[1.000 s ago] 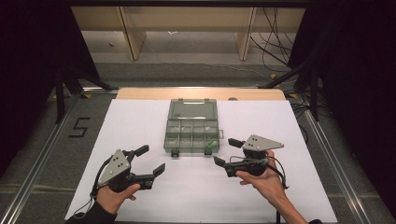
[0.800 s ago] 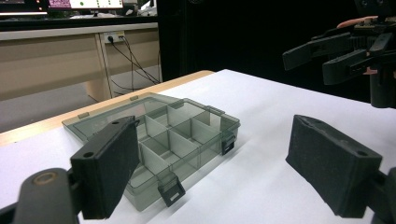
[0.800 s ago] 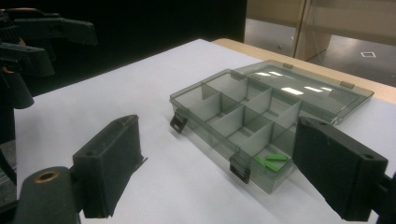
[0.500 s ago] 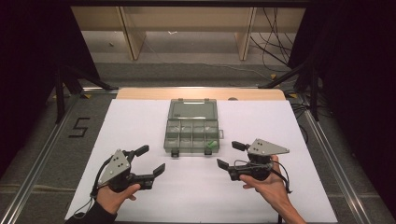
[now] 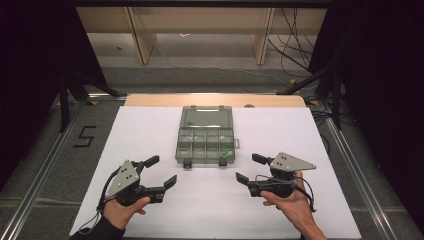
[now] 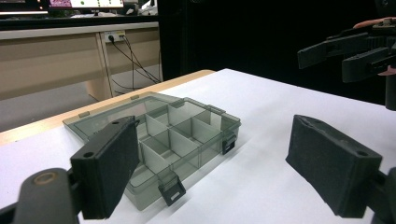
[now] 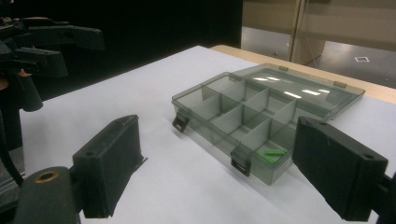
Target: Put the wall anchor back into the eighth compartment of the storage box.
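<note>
**One open organizer box, one green piece inside**

Centred on the white table cover (image 5: 150, 130): clear grey compartment box (image 5: 205, 141), lid (image 5: 206, 117) folded flat back toward the table's far wooden edge (image 5: 150, 100). Divided into two rows of four compartments by thin walls. Two dark latches (image 5: 188, 163) hanging off the near front wall, unfastened.

Lying in the near-row compartment at the person's right end: small green piece (image 5: 226, 154), flat on the floor of the cell, close to the front wall. Seen again from the right gripper view as a short green bar (image 7: 272, 152) in the corner cell nearest that camera. Other compartments looking bare in the right gripper view; from the left gripper view, contents hard to judge through the tinted walls.

Held low over the cover near the front left, well apart from the box: left gripper (image 5: 156, 172), jaws spread wide, nothing between them, gripped by the left hand (image 5: 123, 210). Held at the front right, just beside the box's right front corner but not touching it: right gripper (image 5: 250, 168), jaws likewise parted and grasping nothing, gripped by the right hand (image 5: 290, 205).

Painted on the dark floor left of the table: numeral 5 (image 5: 85, 136).
</note>
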`<state>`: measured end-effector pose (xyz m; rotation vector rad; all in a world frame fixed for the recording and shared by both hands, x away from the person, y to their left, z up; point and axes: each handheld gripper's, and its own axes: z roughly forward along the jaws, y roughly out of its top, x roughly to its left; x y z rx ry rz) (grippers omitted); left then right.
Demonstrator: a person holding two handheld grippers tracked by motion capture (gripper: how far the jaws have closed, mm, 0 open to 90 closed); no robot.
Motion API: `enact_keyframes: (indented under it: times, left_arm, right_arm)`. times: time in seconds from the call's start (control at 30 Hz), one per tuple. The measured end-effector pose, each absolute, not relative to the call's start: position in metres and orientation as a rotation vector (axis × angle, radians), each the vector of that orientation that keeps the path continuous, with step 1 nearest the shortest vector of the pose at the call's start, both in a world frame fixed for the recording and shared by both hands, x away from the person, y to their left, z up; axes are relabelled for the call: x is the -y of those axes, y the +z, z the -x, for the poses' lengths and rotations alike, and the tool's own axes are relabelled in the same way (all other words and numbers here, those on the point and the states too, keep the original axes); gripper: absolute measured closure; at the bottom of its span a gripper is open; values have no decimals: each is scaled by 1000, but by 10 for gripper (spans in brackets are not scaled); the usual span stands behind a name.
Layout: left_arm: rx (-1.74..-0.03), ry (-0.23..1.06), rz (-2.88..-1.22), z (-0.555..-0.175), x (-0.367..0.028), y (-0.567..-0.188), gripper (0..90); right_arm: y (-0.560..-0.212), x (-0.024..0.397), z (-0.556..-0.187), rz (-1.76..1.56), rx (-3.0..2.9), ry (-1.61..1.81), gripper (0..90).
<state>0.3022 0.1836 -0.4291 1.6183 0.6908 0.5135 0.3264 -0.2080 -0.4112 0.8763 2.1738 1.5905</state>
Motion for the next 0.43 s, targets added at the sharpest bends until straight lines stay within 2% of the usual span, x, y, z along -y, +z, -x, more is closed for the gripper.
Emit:
enact_keyframes:
  times: [0.43]
  left_arm:
    - [-691,513,-1615,-302,-183,-429,160]
  right_arm:
    - [-412,210,-324,-877,-2168,1603,164]
